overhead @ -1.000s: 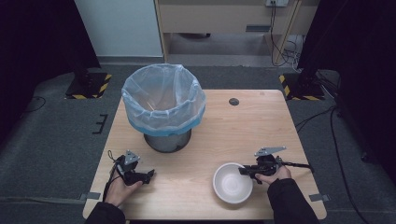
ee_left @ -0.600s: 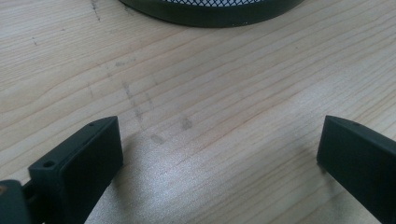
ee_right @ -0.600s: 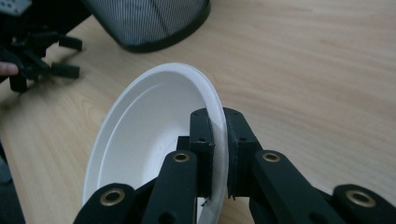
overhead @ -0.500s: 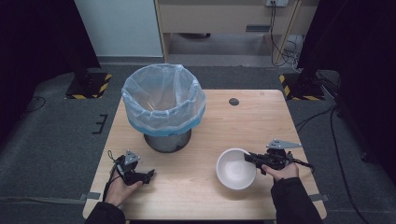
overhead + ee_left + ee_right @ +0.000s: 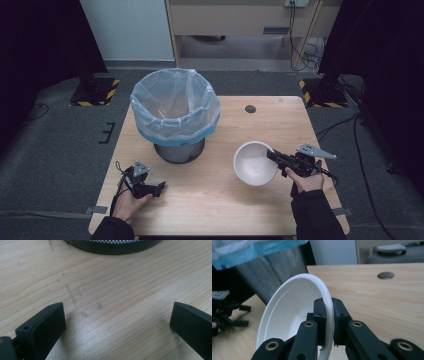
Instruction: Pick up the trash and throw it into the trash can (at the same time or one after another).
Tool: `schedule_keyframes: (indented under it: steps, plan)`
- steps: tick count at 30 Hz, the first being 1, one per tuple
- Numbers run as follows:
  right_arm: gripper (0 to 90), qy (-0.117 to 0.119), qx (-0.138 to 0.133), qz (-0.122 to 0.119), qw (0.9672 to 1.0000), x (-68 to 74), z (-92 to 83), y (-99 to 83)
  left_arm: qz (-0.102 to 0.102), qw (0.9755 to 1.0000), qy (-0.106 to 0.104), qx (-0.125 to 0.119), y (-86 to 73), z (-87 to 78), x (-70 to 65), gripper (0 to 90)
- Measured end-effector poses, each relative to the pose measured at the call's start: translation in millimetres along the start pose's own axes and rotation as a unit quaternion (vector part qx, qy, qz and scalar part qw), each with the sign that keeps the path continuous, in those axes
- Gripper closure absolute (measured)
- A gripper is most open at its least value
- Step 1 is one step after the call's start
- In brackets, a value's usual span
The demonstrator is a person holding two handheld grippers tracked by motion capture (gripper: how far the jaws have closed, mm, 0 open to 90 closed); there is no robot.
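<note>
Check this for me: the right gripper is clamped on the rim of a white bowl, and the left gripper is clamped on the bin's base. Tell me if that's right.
Not quite. The right gripper is clamped on the bowl rim, but the left gripper holds nothing: the left gripper view shows its jaws wide open over bare table, short of the bin.
</note>
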State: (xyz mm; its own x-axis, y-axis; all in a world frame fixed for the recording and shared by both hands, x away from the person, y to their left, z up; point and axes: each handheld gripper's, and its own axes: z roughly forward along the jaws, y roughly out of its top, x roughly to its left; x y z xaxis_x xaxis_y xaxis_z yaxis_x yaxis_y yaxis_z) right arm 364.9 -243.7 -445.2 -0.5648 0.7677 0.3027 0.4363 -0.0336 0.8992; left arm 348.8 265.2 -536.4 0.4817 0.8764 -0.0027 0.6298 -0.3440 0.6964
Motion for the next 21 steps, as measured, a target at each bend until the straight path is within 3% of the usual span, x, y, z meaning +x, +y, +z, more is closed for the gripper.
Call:
schedule_keyframes:
  steps: [10, 17, 21]
  plan:
    - [83.6, -0.020, -0.068, 0.002, 0.9975, 1.0, -5.0, 16.3, 0.000, 1.0000, 0.000, 0.000, 0.0, 0.0, 0.0, 0.0]
    - [83.6, -0.016, -0.102, 0.004, 0.9946, 0.9, -11.5, 30.9, 0.000, 1.0000, 0.000, 0.000, 0.0, 0.0, 0.0, 0.0]
    - [83.6, -0.012, -0.130, 0.008, 0.9914, 2.6, -15.1, 42.6, 0.000, 1.0000, 0.000, 0.000, 0.0, 0.0, 0.0, 0.0]
